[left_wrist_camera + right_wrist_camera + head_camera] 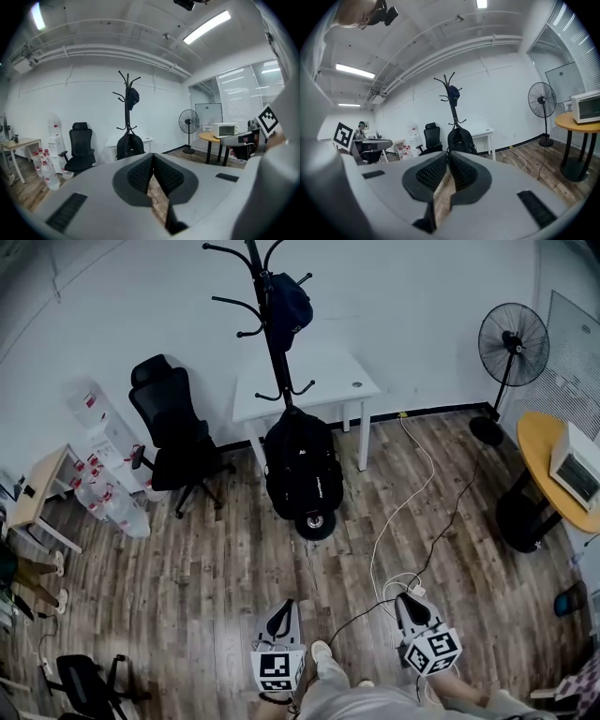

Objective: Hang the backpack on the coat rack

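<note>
A black backpack (302, 470) hangs low on the black coat rack (272, 324), just above the rack's round base, with a dark cap (288, 301) on an upper hook. My left gripper (284, 607) and right gripper (405, 601) are both near my legs at the bottom of the head view, well short of the rack and pointing toward it. Both are shut with nothing between the jaws. The left gripper view shows the backpack (129, 146) straight ahead beyond the left gripper (153, 157). The right gripper view shows the backpack (461, 139) beyond the right gripper (448, 155).
A white table (347, 381) stands behind the rack, and a black office chair (173, 432) is to its left. A standing fan (511, 348) and a round yellow table (544, 456) with a microwave (577, 470) are on the right. Cables (412, 512) run across the wooden floor.
</note>
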Demonstrator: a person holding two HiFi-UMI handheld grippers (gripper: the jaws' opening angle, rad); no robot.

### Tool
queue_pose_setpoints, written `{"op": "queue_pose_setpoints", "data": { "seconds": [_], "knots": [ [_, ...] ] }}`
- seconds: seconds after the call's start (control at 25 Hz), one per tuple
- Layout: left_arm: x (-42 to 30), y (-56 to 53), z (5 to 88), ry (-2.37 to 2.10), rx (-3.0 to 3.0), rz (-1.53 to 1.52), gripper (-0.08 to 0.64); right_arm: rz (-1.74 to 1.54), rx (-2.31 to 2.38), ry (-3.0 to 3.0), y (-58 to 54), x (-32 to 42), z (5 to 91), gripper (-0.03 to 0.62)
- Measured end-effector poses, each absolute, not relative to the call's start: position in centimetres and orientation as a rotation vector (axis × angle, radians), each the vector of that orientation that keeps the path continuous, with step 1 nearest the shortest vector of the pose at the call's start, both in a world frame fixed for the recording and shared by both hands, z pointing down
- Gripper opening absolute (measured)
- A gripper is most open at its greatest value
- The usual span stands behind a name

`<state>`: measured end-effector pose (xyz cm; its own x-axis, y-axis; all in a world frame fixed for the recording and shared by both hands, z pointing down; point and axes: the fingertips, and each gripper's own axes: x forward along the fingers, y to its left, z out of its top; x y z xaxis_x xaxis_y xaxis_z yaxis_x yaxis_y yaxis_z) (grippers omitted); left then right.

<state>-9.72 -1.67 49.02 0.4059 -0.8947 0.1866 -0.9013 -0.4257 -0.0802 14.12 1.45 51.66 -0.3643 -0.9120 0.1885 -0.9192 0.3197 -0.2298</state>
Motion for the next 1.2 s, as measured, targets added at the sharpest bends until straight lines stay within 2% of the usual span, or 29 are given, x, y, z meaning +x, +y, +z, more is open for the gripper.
{"op": "queue_pose_setpoints", "data": {
  "seconds": [0.56,0.88,1.2],
  "knots": [
    [-5.0,12.1,46.9,-1.832,2.547,0.345,0.009,0.503,1.664,-2.650,13.7,18.5,51.4,0.035],
    [-5.5,15.6,46.2,-1.874,2.537,0.388,0.009,0.526,1.618,-2.696,16.2,17.5,51.1,0.035],
    [-4.8,17.0,45.6,-1.806,2.584,0.257,0.009,0.482,1.561,-2.717,17.4,15.7,49.2,0.031]
  ]
}}
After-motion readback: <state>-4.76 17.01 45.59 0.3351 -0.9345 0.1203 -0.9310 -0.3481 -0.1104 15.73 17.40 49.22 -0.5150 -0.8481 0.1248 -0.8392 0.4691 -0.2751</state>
